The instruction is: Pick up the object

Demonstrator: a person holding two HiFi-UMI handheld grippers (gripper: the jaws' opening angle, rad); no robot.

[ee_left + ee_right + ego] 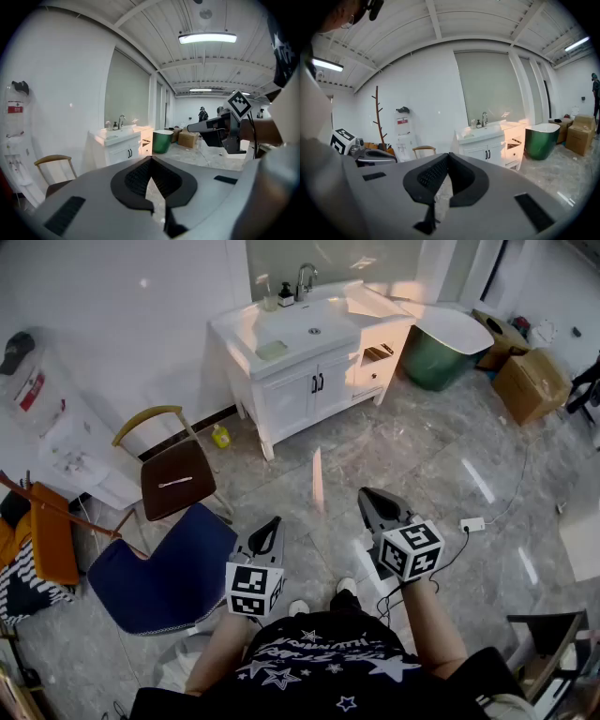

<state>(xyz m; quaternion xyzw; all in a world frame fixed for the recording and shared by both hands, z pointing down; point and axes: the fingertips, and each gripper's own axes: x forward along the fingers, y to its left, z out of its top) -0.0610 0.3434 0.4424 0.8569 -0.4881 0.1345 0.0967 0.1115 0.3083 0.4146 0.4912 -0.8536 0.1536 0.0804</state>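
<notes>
Both grippers are held side by side at waist height over the marble floor, pointing toward a white vanity (309, 371). My left gripper (273, 522) is shut with nothing between its jaws; its tips meet in the left gripper view (150, 158). My right gripper (367, 495) is also shut and empty (449, 154). Each gripper shows in the other's view, the right gripper (220, 133) and the left gripper (370, 157). A pale green pad (272, 350) lies on the vanity top beside the sink basin (314, 326), well beyond both grippers.
A wooden chair (176, 479) with a white item on its seat and a blue chair (159, 568) stand to the left. A yellow bottle (220, 437) sits on the floor by the vanity. A green tub (445, 348), cardboard boxes (532, 383) and a power strip (472, 524) are to the right.
</notes>
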